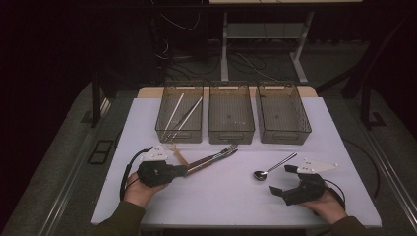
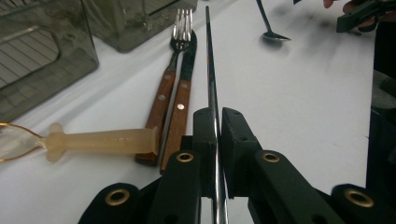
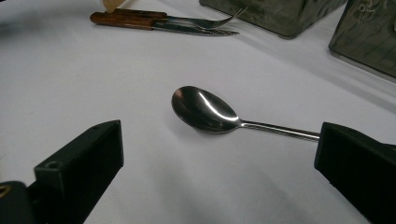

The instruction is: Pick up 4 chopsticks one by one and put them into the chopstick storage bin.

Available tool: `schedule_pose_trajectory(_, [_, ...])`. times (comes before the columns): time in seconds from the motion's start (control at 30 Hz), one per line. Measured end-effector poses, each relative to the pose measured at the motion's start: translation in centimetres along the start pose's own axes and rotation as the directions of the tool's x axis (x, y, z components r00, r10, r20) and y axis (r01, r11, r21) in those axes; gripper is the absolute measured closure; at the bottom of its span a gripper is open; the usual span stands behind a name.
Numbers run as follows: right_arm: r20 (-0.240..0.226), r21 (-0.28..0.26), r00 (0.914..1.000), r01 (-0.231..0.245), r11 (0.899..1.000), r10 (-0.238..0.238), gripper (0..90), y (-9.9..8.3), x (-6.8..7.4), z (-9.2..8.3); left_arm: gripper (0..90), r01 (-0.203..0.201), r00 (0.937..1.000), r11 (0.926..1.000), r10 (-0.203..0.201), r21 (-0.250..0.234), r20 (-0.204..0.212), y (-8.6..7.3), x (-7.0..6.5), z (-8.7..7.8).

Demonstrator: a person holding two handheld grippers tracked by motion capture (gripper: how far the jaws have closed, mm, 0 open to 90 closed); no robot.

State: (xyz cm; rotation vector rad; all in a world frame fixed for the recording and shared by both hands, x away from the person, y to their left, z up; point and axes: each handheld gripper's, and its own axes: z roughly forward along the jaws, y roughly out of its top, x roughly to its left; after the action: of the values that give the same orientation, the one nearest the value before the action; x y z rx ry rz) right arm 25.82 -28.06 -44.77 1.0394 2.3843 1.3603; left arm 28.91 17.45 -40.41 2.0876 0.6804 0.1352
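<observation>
Thin metal rod (image 2: 210, 70) clamped level in left gripper (image 2: 215, 135) jaws above table.

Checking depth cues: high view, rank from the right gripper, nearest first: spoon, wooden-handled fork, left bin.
1. spoon: just up-left of the right gripper, bowl end closest.
2. wooden-handled fork: mid-table, farther left.
3. left bin: back left, holding pale sticks, farthest.

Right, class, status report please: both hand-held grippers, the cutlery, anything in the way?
Left hand-held gripper shut on thin metal rod. Right hand-held gripper open, spoon lying ahead between its jaws. Fork, knife beside the rod.
</observation>
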Motion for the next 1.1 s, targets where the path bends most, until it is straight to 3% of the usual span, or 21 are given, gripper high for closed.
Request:
schedule_pose_trajectory(0.63, [0.003, 0.004, 1.0, -0.005, 1.0, 0.005, 1.5, 0.0, -0.1, 0.0, 84.7, -0.001, 0.9987, 0.9976, -0.003, -0.07, -0.051, 2.7, 1.5, -1.0])
schedule_pose_trajectory(1.1, [0.003, -0.003, 0.9999, -0.017, 1.0, 0.017, 1.4, 0.0, -0.1, 0.0, 84.7, 0.036, 0.9928, 0.992, -0.05, -0.121, -0.109, 5.0, 3.8, -0.8])
